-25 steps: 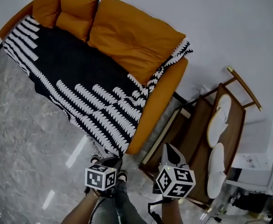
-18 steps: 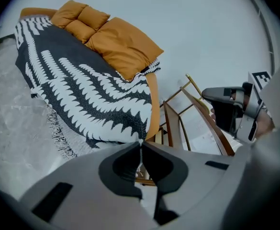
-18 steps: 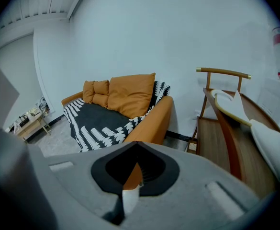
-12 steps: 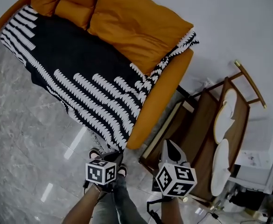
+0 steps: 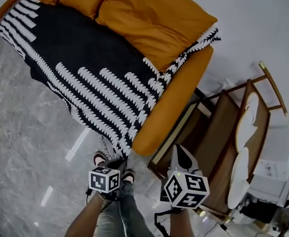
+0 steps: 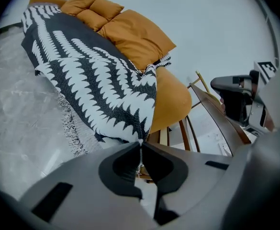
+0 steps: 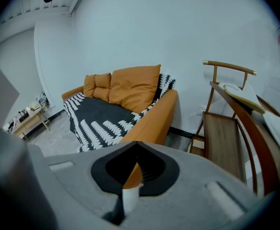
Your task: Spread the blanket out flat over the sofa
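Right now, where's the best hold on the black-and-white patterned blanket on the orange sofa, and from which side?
Likely the fringed corner of the black-and-white patterned blanket, hanging off the seat front beside the near arm of the orange sofa. It droops clear of the seat, so jaws can close across the hem. Come from the floor side, in front.

a living room: orange sofa, wooden rack, marble floor
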